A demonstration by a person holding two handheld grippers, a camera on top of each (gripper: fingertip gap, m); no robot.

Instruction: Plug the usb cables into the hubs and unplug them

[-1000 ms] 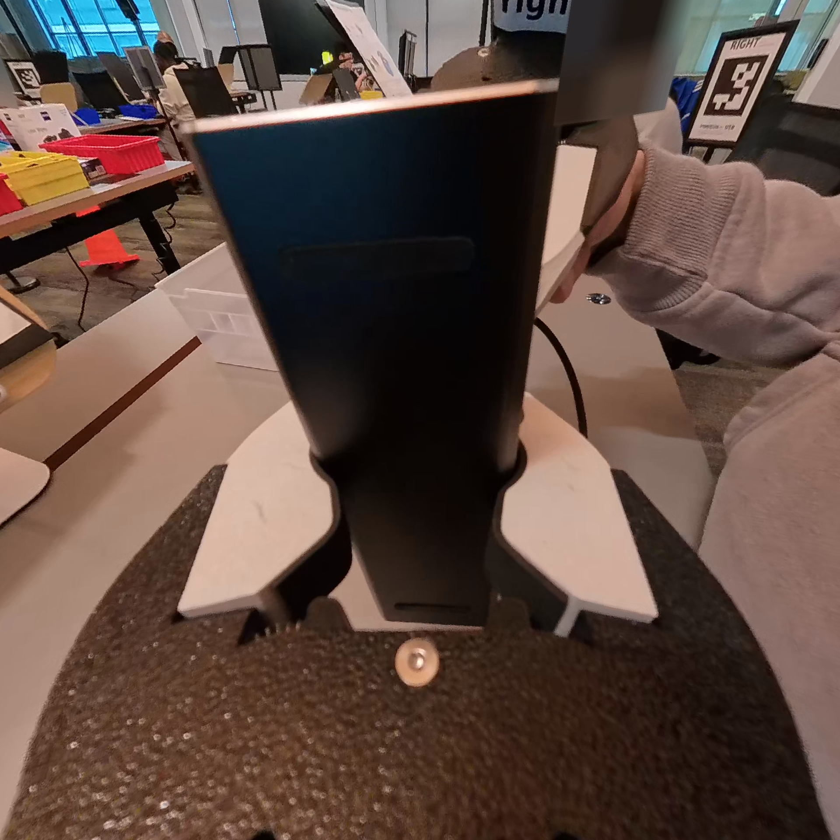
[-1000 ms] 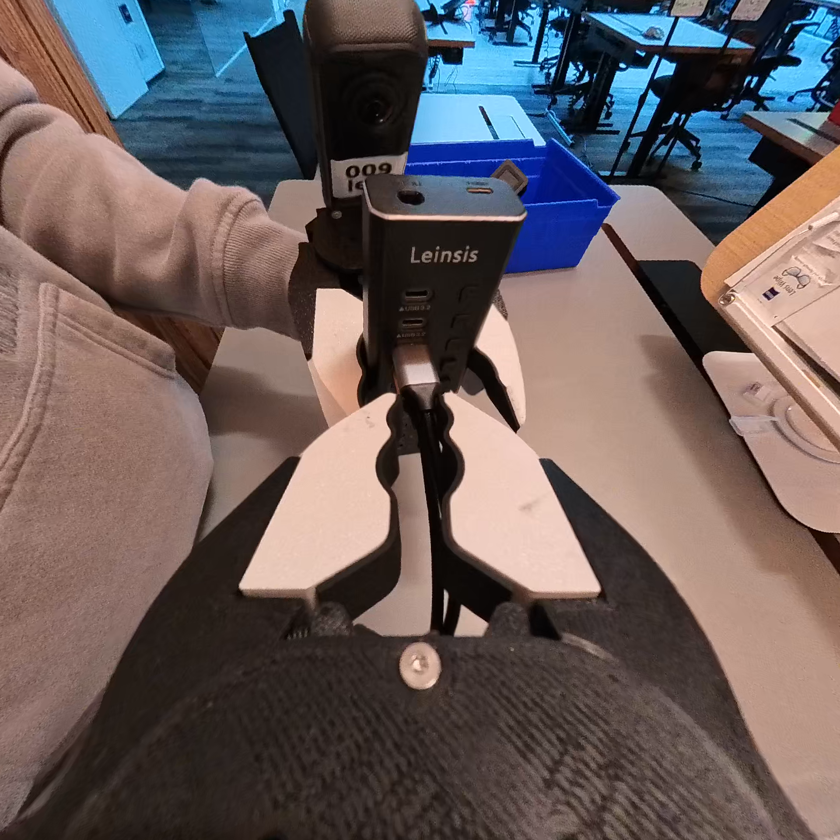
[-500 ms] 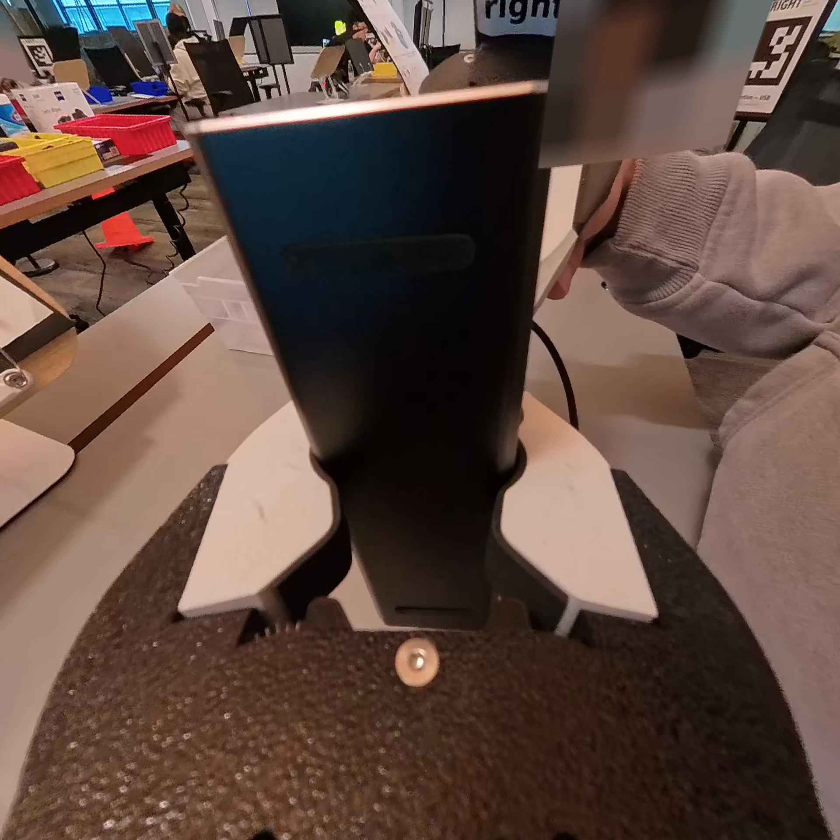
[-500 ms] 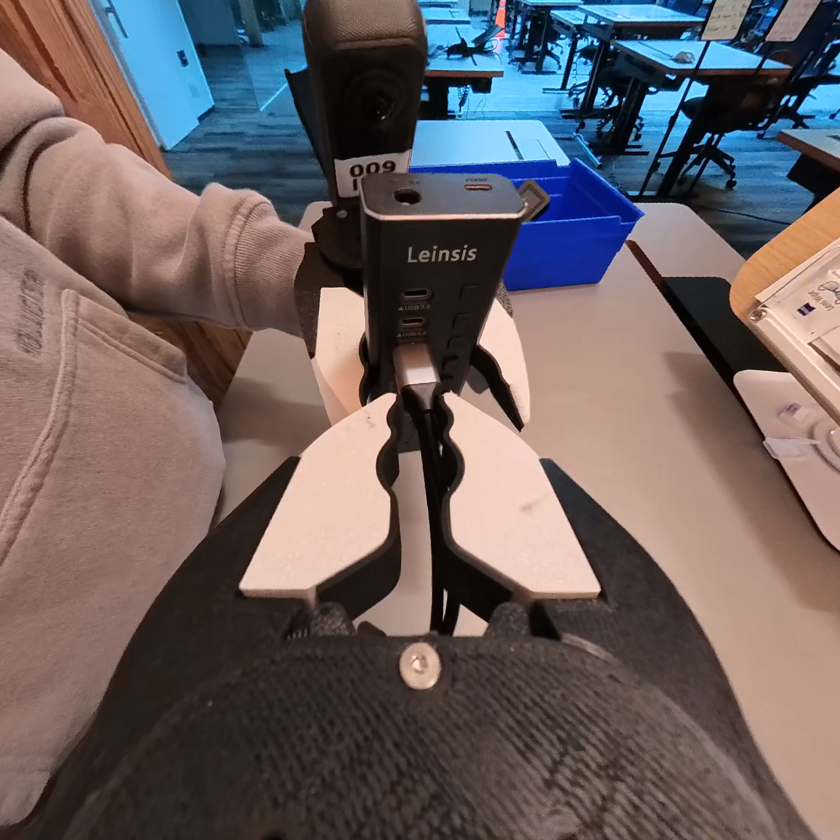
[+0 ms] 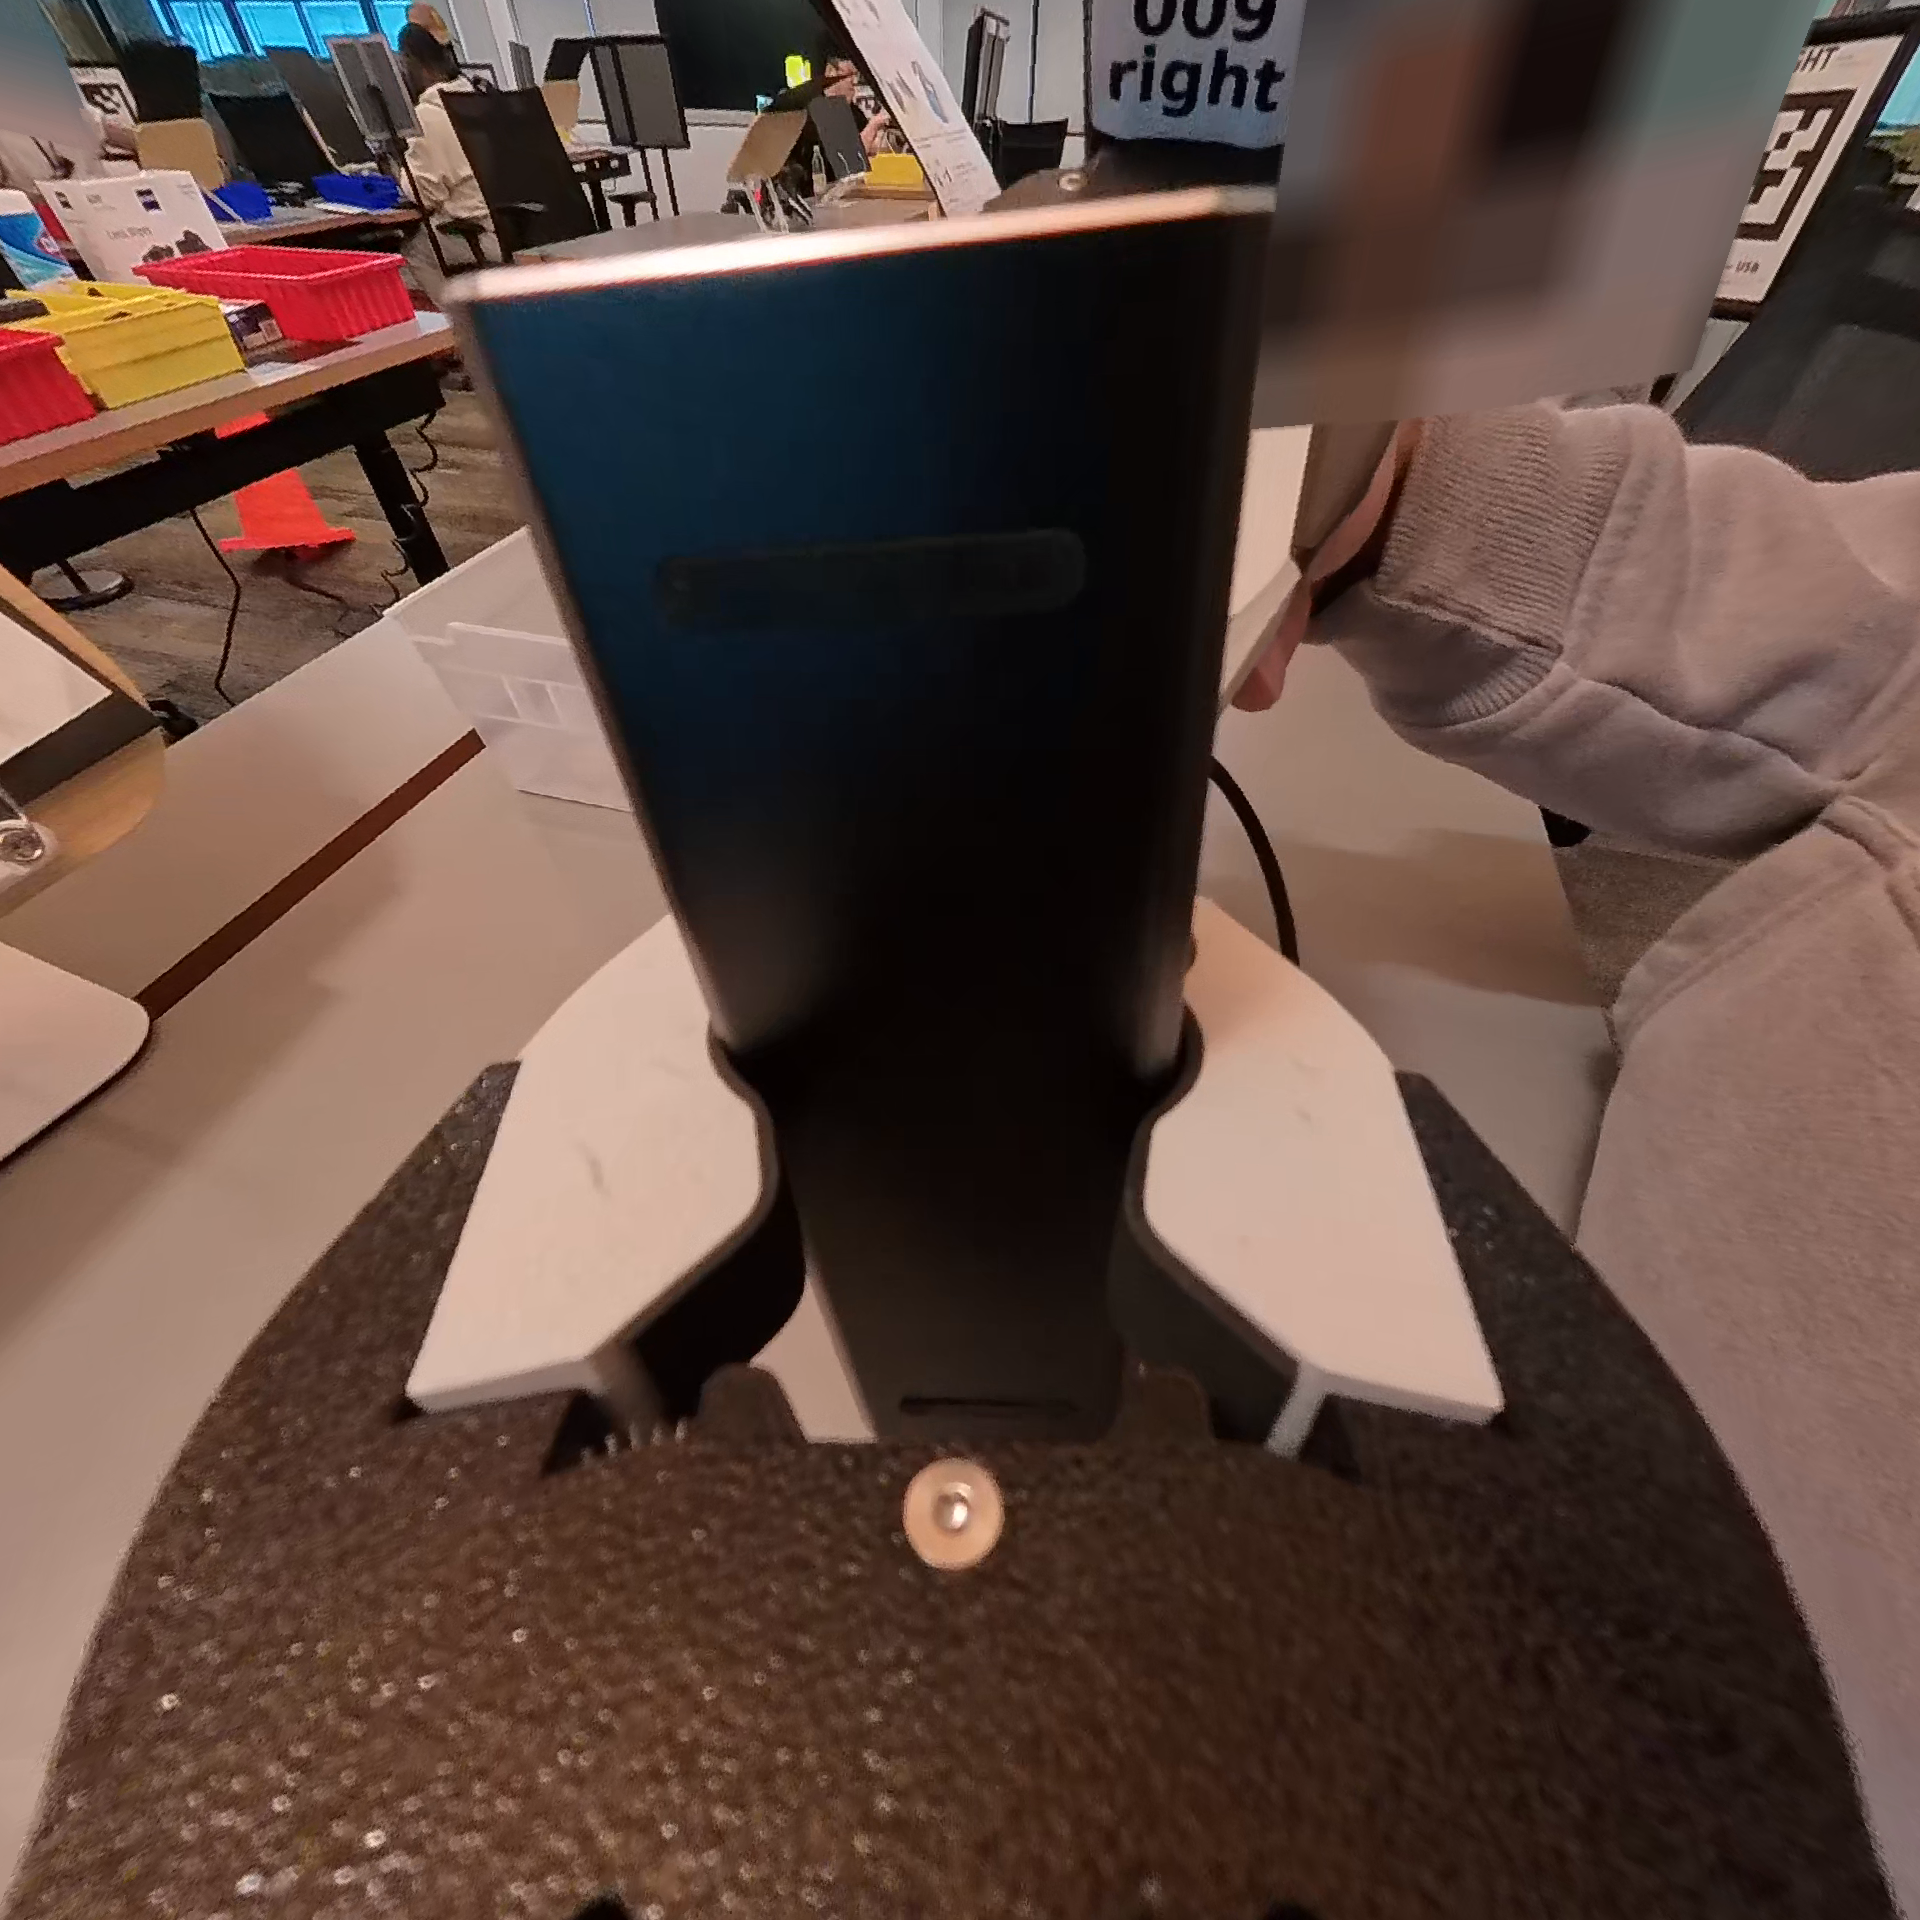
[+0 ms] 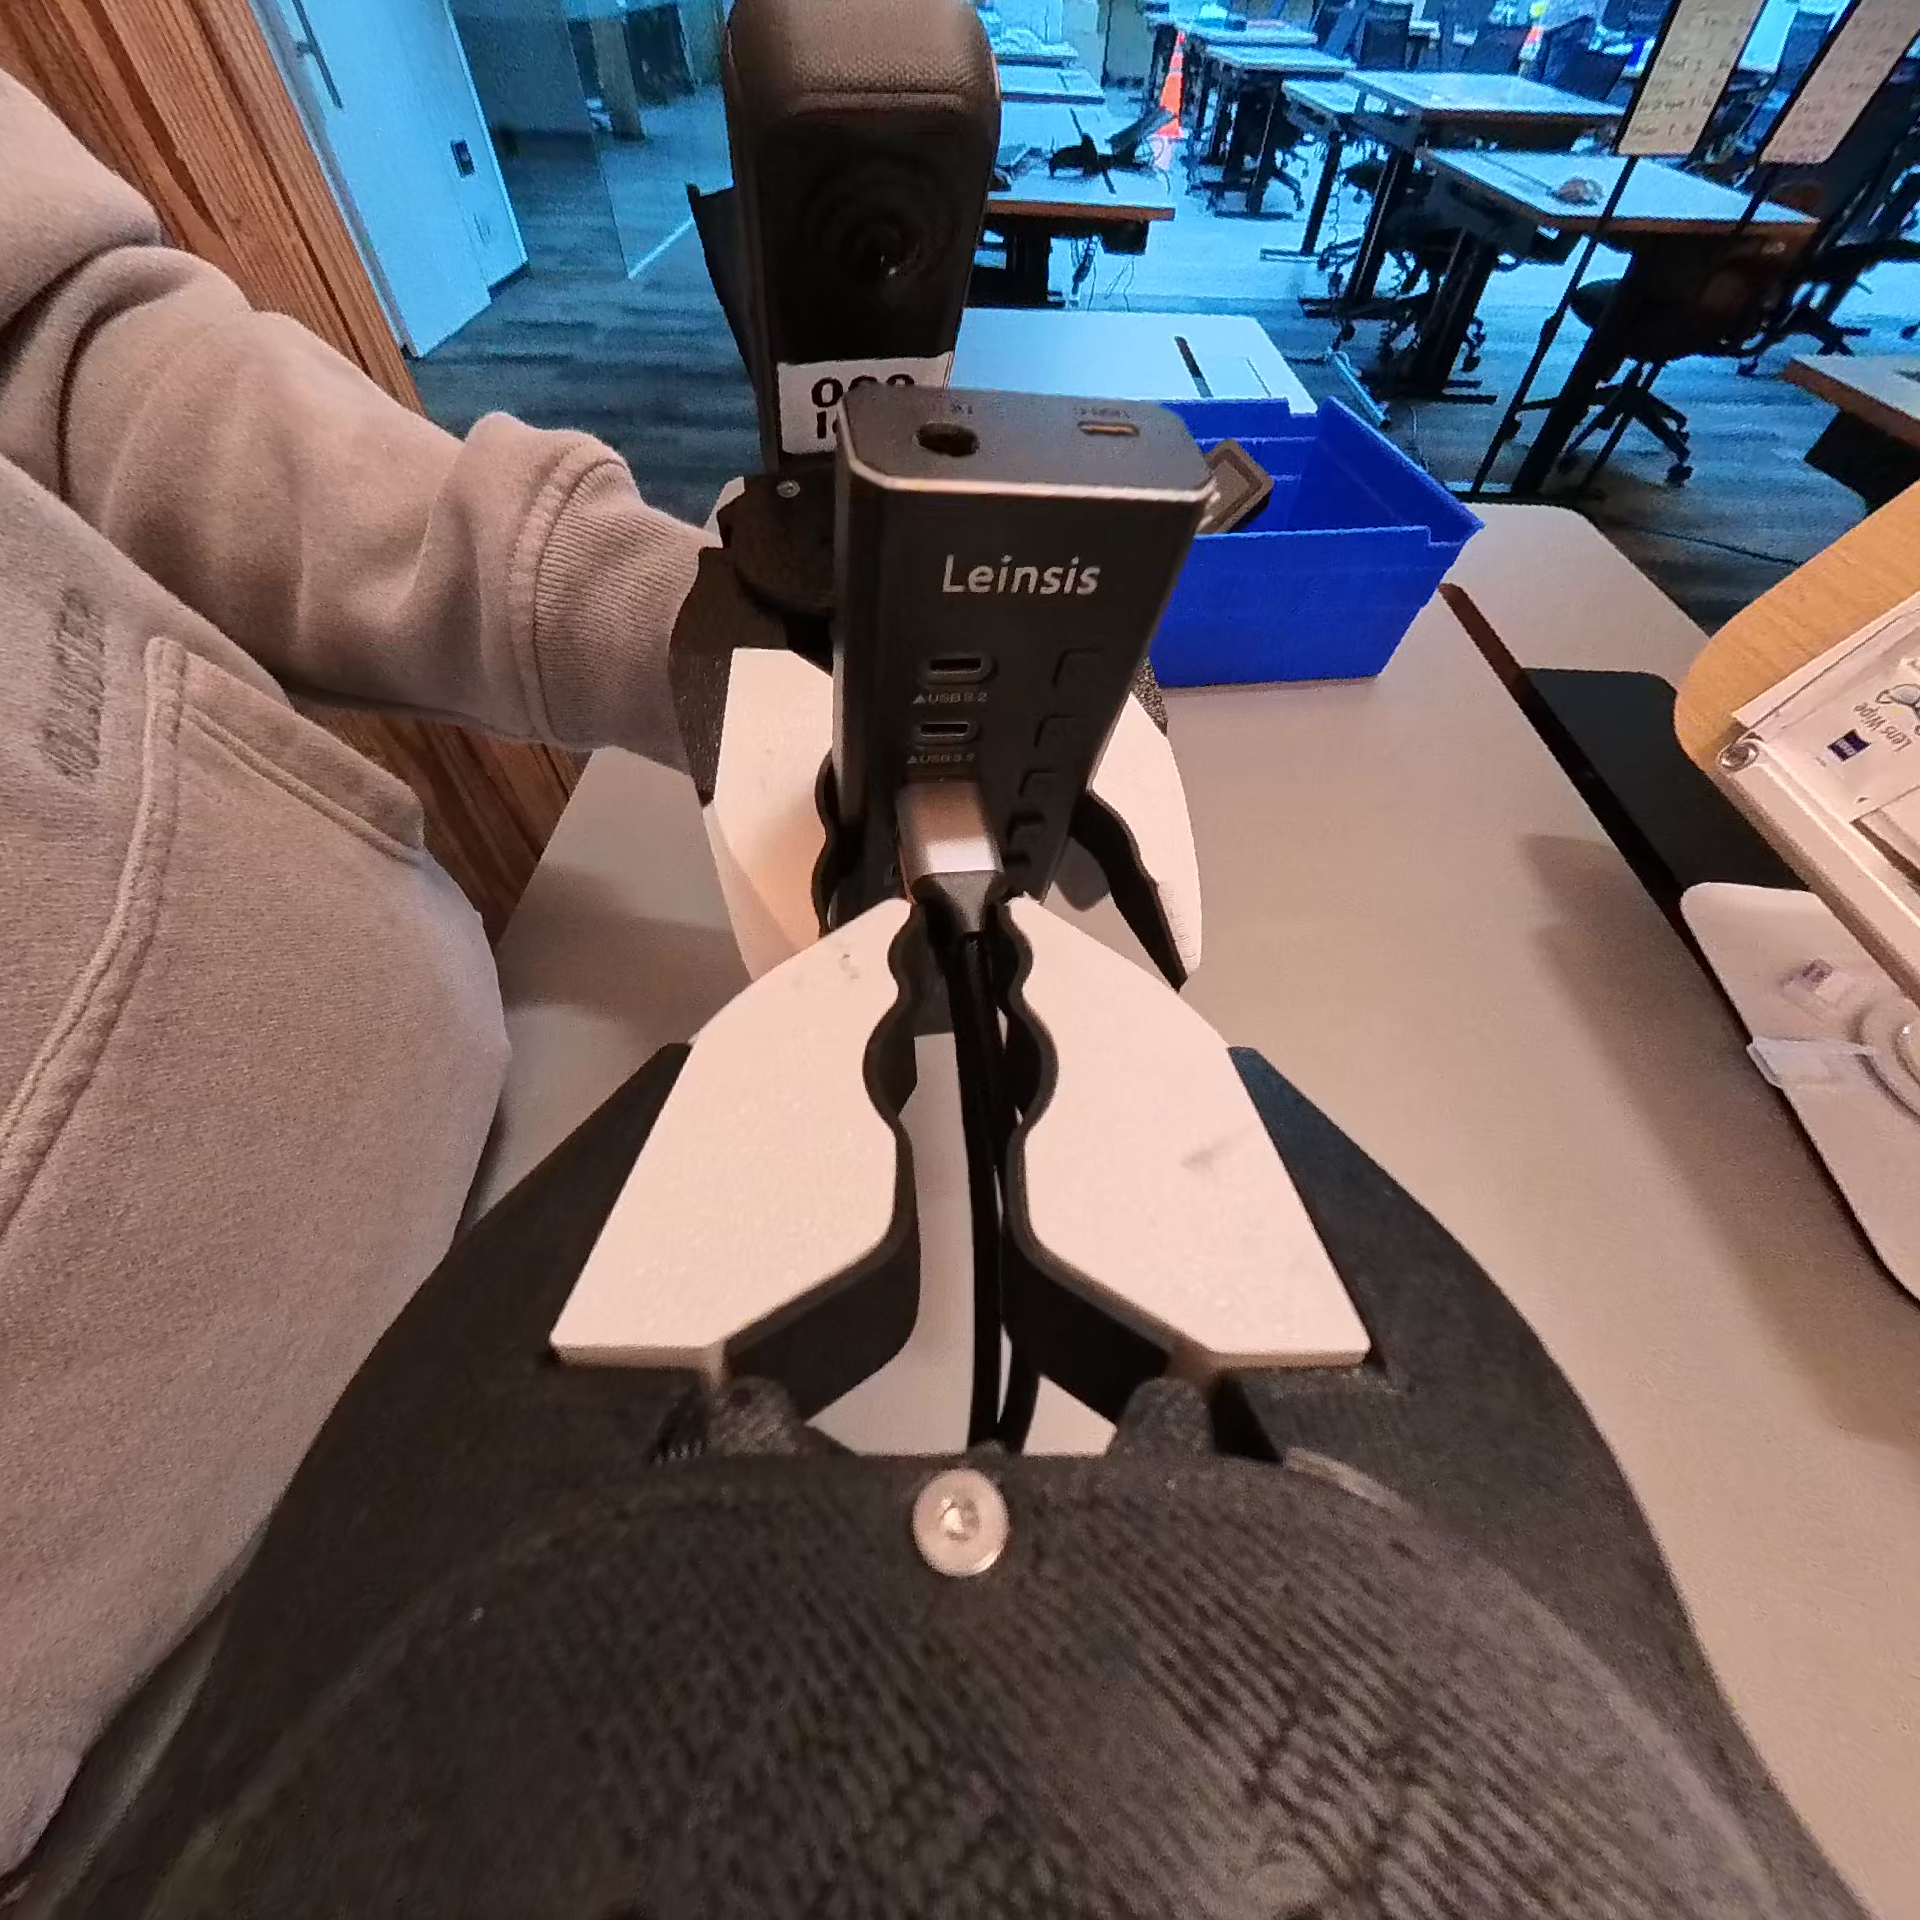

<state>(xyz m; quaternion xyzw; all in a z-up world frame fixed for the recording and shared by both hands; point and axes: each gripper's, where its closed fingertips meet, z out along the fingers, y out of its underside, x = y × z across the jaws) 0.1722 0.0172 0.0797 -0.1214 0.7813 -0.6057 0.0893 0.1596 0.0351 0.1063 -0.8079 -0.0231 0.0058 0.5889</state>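
Gripping the upright hub (image 5: 894,727), the left gripper (image 5: 951,1049) clamps its lower end.
Right gripper (image 6: 961,935) pinches the plugged USB cable (image 6: 982,1143).

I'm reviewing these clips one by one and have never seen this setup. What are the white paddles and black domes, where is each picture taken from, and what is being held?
There is no robot here. A person holds two hand-operated grippers, each with a camera looking forward along its two white fingers; the black dome is the gripper's body.

In the left wrist view, the left gripper is clamped on the lower end of a dark USB hub, seen from its plain back. The person's grey sleeve reaches in from the right.

The right wrist view faces it from the other side. The right gripper is closed on a black cable just behind its silver plug, which sits in a port on the hub's face.

Below is a pale table with a blue bin behind.
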